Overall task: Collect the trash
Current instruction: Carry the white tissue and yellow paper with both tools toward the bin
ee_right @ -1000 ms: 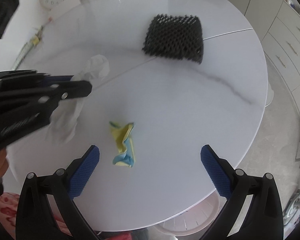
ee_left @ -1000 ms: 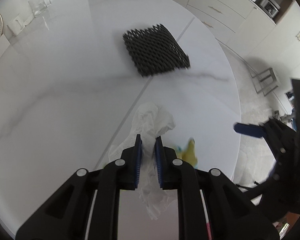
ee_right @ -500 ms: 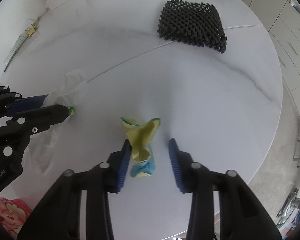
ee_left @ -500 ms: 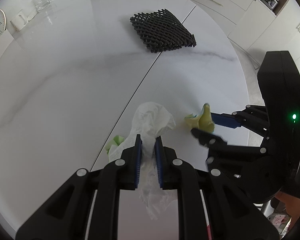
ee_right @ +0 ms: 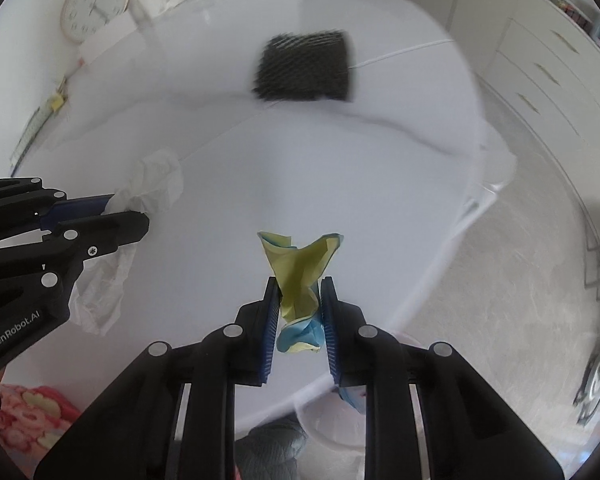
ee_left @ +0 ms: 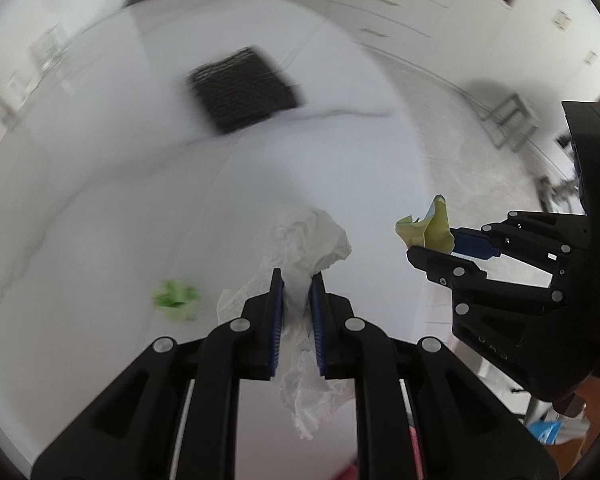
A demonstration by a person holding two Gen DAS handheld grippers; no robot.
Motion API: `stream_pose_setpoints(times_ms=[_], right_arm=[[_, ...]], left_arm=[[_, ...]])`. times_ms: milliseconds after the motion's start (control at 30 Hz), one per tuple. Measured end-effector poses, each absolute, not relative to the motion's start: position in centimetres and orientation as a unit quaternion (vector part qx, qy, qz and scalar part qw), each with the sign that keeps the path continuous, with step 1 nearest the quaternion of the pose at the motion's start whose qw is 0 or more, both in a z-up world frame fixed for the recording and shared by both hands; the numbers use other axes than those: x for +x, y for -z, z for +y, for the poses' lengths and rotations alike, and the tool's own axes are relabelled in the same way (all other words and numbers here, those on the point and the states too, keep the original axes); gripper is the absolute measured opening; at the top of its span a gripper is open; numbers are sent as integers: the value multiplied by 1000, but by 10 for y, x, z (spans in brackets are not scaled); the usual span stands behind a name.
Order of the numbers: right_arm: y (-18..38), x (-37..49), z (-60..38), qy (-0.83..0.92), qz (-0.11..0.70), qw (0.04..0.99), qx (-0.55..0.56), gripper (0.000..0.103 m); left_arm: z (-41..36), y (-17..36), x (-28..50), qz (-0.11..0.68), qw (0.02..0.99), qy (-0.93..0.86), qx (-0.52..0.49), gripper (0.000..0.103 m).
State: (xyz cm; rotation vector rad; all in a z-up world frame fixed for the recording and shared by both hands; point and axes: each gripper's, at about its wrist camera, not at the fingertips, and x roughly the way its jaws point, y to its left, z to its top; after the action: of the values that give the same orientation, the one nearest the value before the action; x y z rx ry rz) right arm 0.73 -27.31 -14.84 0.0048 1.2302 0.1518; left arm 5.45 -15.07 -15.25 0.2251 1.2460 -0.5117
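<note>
- The round white marble-look tabletop (ee_left: 100,208) carries most of what shows, and one seam line crosses it.
- One black mesh foam mat (ee_left: 244,88) lies flat on the far half, well apart from both claws; whether it counts as trash I cannot tell.
- One crumpled white tissue (ee_left: 312,240) is pinched between the closed pads of the left claw (ee_left: 296,296). It hangs out past the tips and trails back under the claw, off the tabletop as far as the blur lets me judge.
- One crumpled yellow-and-blue paper wrapper (ee_right: 300,276) is clamped upright in the right claw (ee_right: 300,304), its long axis along the fingers, at the near rim of the tabletop.
- One small green crumpled scrap (ee_left: 176,300) lies loose on the tabletop — just to the left of the left claw's tips. The left hand is clearly the nearer, the right claw standing well off on the other side.
- Count: three trash pieces, two gripped, one loose. Both claws being full, my guess is that the loads must be dropped somewhere before the green scrap can be taken.
- A pale rounded rim (ee_right: 332,436) below the table edge may be a bin; too unclear to say.
</note>
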Motion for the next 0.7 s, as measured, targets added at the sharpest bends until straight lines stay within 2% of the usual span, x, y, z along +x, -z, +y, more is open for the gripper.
stream_pose_setpoints(times_ms=[200, 400, 700], right_arm=[[129, -63, -359, -19, 572, 819, 51, 22], [121, -121, -415, 34, 570, 818, 73, 22], [135, -156, -444, 47, 578, 809, 97, 22]], left_arm=[[-224, 130, 4, 569, 751, 311, 126, 13], [-283, 132, -37, 561, 730, 354, 167, 13], [-322, 144, -68, 568, 710, 369, 192, 13]])
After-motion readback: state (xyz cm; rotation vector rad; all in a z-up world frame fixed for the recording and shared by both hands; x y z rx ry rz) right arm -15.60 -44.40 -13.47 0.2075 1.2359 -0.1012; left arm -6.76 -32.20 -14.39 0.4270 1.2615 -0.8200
